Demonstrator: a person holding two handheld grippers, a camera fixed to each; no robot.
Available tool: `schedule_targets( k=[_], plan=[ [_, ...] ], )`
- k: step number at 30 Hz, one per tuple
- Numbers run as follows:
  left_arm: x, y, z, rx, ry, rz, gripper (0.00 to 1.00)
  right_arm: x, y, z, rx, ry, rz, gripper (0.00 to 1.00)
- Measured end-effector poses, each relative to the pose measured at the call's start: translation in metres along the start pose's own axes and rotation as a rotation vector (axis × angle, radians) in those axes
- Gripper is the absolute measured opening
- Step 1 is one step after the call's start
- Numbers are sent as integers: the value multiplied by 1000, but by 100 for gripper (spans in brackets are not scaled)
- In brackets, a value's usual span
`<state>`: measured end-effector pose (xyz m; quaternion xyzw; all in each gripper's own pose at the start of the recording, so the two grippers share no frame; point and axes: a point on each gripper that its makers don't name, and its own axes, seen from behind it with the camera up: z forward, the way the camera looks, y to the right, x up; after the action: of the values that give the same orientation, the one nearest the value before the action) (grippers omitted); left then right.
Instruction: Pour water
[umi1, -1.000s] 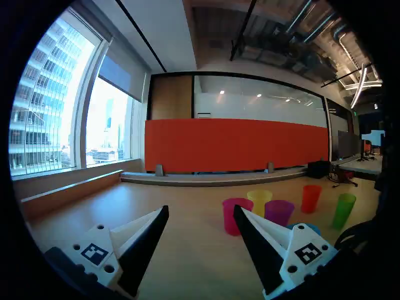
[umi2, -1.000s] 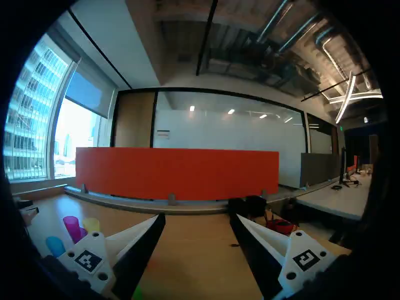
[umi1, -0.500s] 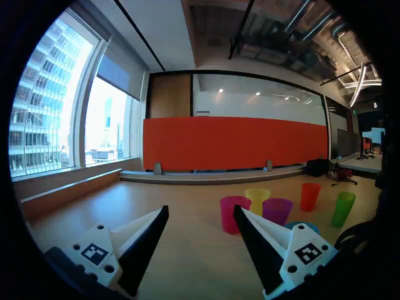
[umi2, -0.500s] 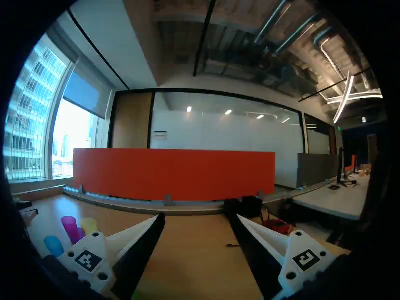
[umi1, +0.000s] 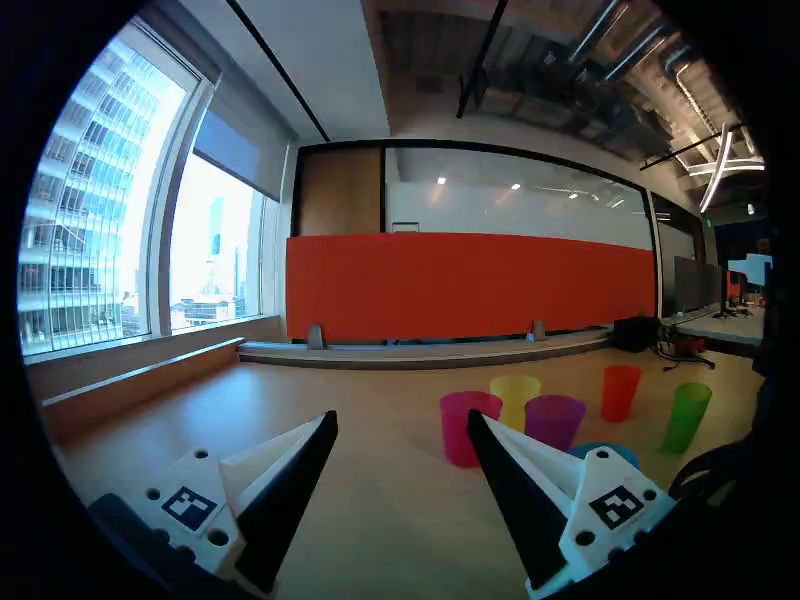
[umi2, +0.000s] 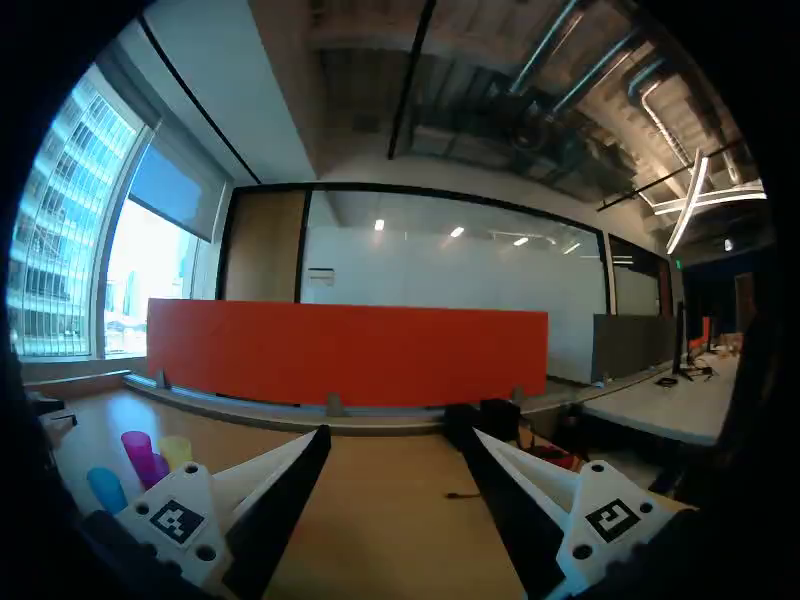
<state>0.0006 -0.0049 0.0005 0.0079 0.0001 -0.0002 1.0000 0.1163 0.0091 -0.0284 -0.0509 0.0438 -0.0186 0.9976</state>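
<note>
**Cups relative to your two hand-held grippers.** Your left hand-held gripper (umi1: 400, 420) is released, its jaws spread wide with nothing between them. The cups stand on the wooden counter (umi1: 390, 530) ahead of it and off to its right. The pink cup (umi1: 466, 428) is the closest, just beyond the tip of the right-side finger. The yellow cup (umi1: 516, 394) and purple cup (umi1: 556, 420) sit close behind it. The red cup (umi1: 621, 392) and green cup (umi1: 687, 416) stand farther right, apart from that cluster. A blue cup (umi1: 603, 452) is mostly hidden behind the finger.

All the cups are upright, long axis vertical, mouths up. Whether any of them holds water cannot be told from here.

Your right hand-held gripper (umi2: 393, 435) is likewise released and empty. From it, the same group lies well off to the left and low: purple cup (umi2: 138, 455), yellow cup (umi2: 176, 449) and blue cup (umi2: 104, 488). Bare counter lies straight ahead between its fingers.

Judged from this, the left hand is the nearer one. A short advance with a slight turn to the right would bring the pink cup between its jaws, which would close across the cup's side.

**Writing.** No brand or label can be read. The fingers of both grippers carry black-and-white square markers (umi1: 190, 506) (umi2: 610, 520). A small sign on the far wall (umi2: 321, 276) is too small to read.
</note>
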Motion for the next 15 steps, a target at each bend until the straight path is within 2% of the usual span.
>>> schedule_targets(
  k=[15],
  plan=[
    [0, 0, 0, 0, 0, 0, 96, -14, 0, 3, 43, 25, -18, 100]
  ],
)
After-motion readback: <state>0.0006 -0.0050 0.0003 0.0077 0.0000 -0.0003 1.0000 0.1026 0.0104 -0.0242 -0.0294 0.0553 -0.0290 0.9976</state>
